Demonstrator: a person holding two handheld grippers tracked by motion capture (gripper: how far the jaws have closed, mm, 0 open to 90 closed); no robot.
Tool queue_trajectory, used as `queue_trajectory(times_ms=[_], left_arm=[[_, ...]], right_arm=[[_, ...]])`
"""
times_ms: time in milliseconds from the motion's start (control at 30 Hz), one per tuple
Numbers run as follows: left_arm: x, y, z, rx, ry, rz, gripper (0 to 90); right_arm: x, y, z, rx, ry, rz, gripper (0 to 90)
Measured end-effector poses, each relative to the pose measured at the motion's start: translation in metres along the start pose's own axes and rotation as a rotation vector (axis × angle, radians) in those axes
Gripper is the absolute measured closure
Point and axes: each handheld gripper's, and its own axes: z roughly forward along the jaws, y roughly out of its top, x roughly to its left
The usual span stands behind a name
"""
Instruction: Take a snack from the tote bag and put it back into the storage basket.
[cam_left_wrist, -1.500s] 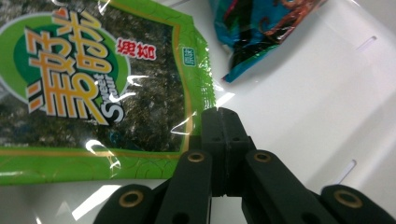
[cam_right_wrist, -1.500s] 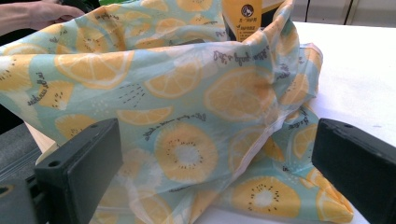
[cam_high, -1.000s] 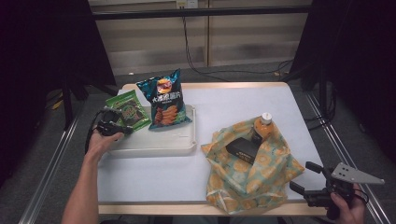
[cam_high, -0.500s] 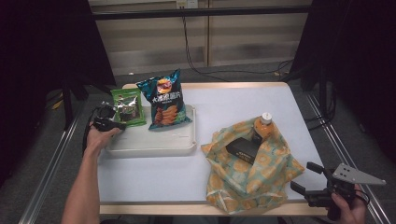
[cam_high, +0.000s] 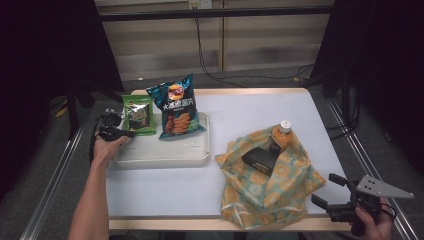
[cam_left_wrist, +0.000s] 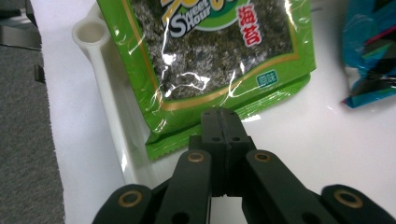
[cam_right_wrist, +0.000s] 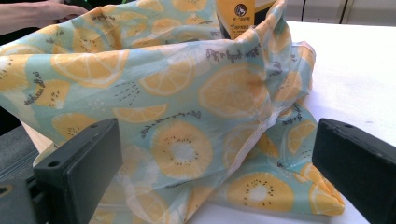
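Note:
A green seaweed packet (cam_high: 139, 115) (cam_left_wrist: 210, 56) rests at the left end of a white tray (cam_high: 165, 157). My left gripper (cam_high: 122, 133) (cam_left_wrist: 224, 114) is shut on the packet's lower seam, at the tray's left rim. A blue chips bag (cam_high: 176, 107) leans beside it in the tray. My right gripper (cam_high: 327, 189) (cam_right_wrist: 215, 172) stands open at the table's front right corner, its jaws wide apart and facing a lemon-print cloth bag (cam_high: 270, 185) (cam_right_wrist: 187, 102) without touching it. An orange bottle (cam_high: 281, 134) and a black box (cam_high: 260, 160) stick out of the bag.
The white table top (cam_high: 250, 112) runs bare behind the cloth bag and between it and the tray. A metal rail (cam_high: 60, 165) runs along the left side, and cables (cam_high: 220, 75) lie on the floor beyond the far edge.
The left hand shifted slightly and the seaweed packet turned from tilted to square with the tray. The right gripper stayed where it was.

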Motion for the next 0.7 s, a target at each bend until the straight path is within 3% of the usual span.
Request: queue_trajectory(times_ms=[333, 400, 467, 533, 600, 633, 700], left_arm=[[-0.016, -0.014, -0.039, -0.146, -0.059, 0.026, 86.1], [-0.017, -0.016, -0.044, -0.147, -0.057, 0.036, 83.9], [-0.024, -0.022, -0.053, -0.194, -0.075, 0.037, 81.5], [-0.026, -0.024, -0.056, -0.202, -0.082, 0.041, 80.4], [-0.028, -0.03, -0.06, -0.231, -0.112, 0.024, 73.8], [-0.033, -0.037, -0.062, -0.227, -0.125, 0.042, 69.7], [-0.036, -0.044, -0.066, -0.244, -0.147, 0.038, 67.3]], right_arm=[[0.002, 0.001, 0.002, 0.003, 0.005, -0.008, 1.3], [0.002, 0.002, 0.002, 0.002, 0.007, -0.008, 1.3], [0.002, 0.002, 0.002, 0.0, 0.008, -0.001, 1.3], [0.002, 0.002, 0.002, -0.001, 0.01, -0.006, 1.3], [0.001, 0.003, 0.002, -0.005, 0.007, -0.008, 1.5], [0.001, 0.003, 0.003, -0.003, 0.009, -0.003, 2.5], [0.0, 0.005, 0.005, -0.001, 0.007, -0.002, 3.6]])
